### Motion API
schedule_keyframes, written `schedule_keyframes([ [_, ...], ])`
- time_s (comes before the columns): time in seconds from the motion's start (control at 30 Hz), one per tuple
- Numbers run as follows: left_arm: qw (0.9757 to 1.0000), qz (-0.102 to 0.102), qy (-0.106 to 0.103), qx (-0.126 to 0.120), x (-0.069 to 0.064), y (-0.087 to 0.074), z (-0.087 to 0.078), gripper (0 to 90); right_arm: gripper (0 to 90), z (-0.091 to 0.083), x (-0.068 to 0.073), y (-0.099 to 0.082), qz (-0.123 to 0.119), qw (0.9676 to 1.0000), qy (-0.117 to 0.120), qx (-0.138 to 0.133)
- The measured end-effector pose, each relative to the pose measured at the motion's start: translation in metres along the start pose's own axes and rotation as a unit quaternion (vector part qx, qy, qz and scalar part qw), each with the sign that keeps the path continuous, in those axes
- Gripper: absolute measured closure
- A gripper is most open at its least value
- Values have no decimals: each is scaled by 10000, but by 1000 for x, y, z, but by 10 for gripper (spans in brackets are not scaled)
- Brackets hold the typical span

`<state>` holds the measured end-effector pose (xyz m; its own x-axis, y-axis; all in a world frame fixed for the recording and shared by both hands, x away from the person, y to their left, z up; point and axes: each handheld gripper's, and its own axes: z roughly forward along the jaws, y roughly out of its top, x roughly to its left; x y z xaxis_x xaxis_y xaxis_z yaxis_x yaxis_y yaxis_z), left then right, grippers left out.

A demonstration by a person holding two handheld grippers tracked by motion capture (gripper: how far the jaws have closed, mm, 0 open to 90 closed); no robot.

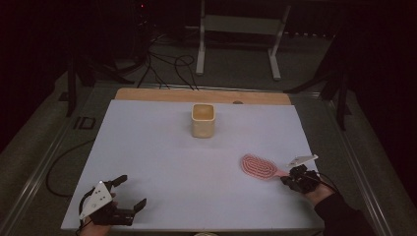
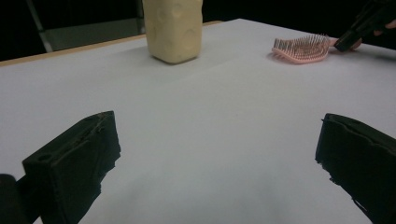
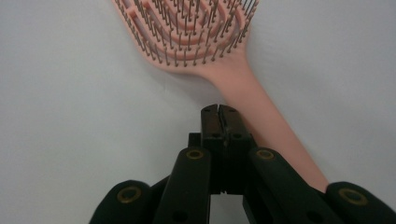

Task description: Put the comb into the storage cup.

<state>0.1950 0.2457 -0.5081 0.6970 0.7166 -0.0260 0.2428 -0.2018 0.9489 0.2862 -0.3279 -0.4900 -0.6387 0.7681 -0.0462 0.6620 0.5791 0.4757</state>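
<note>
Right gripper, held in the person's right hand at the near right of the table: the two black jaws are pressed flat together with nothing between them, their tips resting just beside the handle of the hairbrush; in the right gripper view the handle passes along the right flank of the closed jaws and under the linkage, so the brush is not clamped. In the high view the same gripper sits at the handle end of the brush.

Hairbrush: pink plastic, an oval openwork head of curved ribs set with thin dark-tipped bristles, narrowing to a plain, smooth, slightly flattened handle. It lies on the white table sheet with bristles upward, as the left gripper view confirms. Its long axis runs level across the sheet: in the high view the head points toward the left and slightly away from the person, the handle toward the right and the near edge.

Left gripper, at the near left corner: jaws spread wide apart and empty, with bare sheet between them in the left gripper view; it is well apart from the brush.

Cup: a cream, squarish, open-topped container standing upright at the far middle of the sheet, well apart from brush and grippers. A strip of wooden tabletop shows beyond the sheet's far edge.
</note>
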Motion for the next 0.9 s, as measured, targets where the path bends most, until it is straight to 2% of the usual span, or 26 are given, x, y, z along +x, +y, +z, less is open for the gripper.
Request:
schedule_keyframes([
  [0.27, 10000, 1, 4, 10, 0, 0, 0, 4, 899, -4, 2, 3, -100, 9999, 50, -16],
  [0.33, 10000, 5, 4, 10, 0, 0, 0, 4, 844, -6, 3, 5, -232, 9997, 79, 7],
  [0.37, 10000, 1, 0, 12, 0, 0, 0, 4, 844, -6, 3, 5, -232, 9997, 79, 7],
  [0.47, 10000, 19, 6, 18, -1, 0, 0, 4, 736, -7, 7, 5, -453, 9987, 198, 89],
  [0.5, 10000, 19, 6, 18, -1, 0, 0, 4, 736, -7, 7, 5, -453, 9987, 198, 89],
  [0.53, 10000, 6, 2, 11, 0, 0, 0, 4, 613, -5, 11, 5, -700, 9965, 420, 200],
  [0.57, 10000, 12, 8, 12, 0, 0, 0, 4, 588, -5, 13, 4, -799, 9955, 463, 224],
  [0.67, 10000, 47, 28, 46, -1, 0, 0, 4, 433, -6, 19, 5, -980, 9920, 743, 273],
  [0.83, 10000, 56, 22, 38, -1, 0, 0, 4, 188, -8, 27, 6, -1254, 9858, 1058, 355],
  [0.9, 10000, 35, 25, 24, -1, 0, 0, 4, 129, -8, 28, 6, -1299, 9841, 1128, 443],
])
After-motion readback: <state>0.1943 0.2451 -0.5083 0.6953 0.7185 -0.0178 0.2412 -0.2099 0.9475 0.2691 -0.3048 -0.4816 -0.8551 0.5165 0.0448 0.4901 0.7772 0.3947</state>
